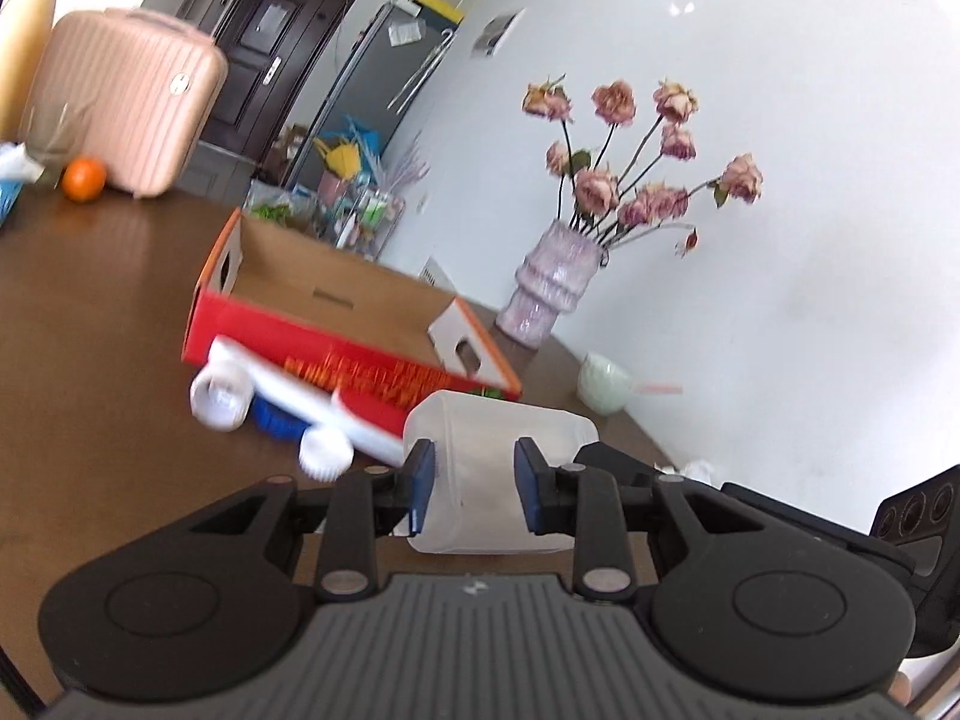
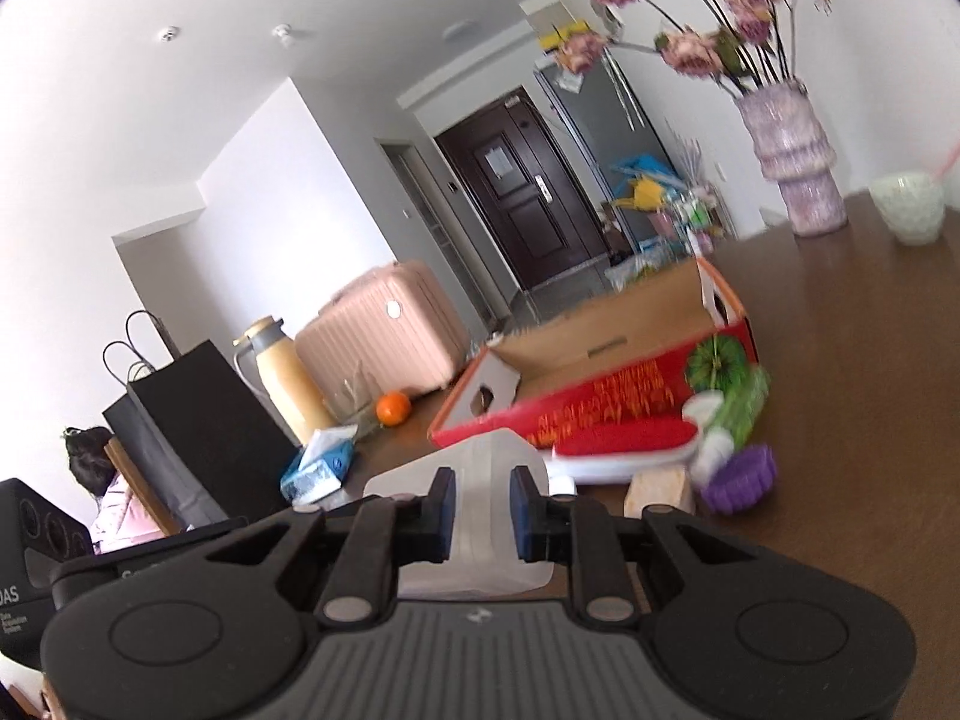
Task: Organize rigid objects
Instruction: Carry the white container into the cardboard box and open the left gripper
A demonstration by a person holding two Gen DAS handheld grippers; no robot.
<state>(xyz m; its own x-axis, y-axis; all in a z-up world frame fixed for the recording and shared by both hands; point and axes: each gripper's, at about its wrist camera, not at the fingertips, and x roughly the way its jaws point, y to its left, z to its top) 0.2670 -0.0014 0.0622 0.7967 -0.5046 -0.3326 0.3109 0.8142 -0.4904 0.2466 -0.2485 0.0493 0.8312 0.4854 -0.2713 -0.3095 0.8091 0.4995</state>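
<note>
White walls (image 1: 780,180) and a white ceiling (image 2: 240,30) enclose a bright, evenly lit room. A dark brown door (image 2: 516,192) stands at the far end beside a grey refrigerator (image 1: 384,90). The brown wooden worktop (image 1: 90,330) carries a pink suitcase (image 1: 126,102) and a vase of dried roses (image 1: 552,282).

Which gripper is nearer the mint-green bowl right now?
Right, probably. The bowl sits ahead to the right gripper's right; the left gripper, sharing the plastic container, has the right one on its bowl side.
</note>
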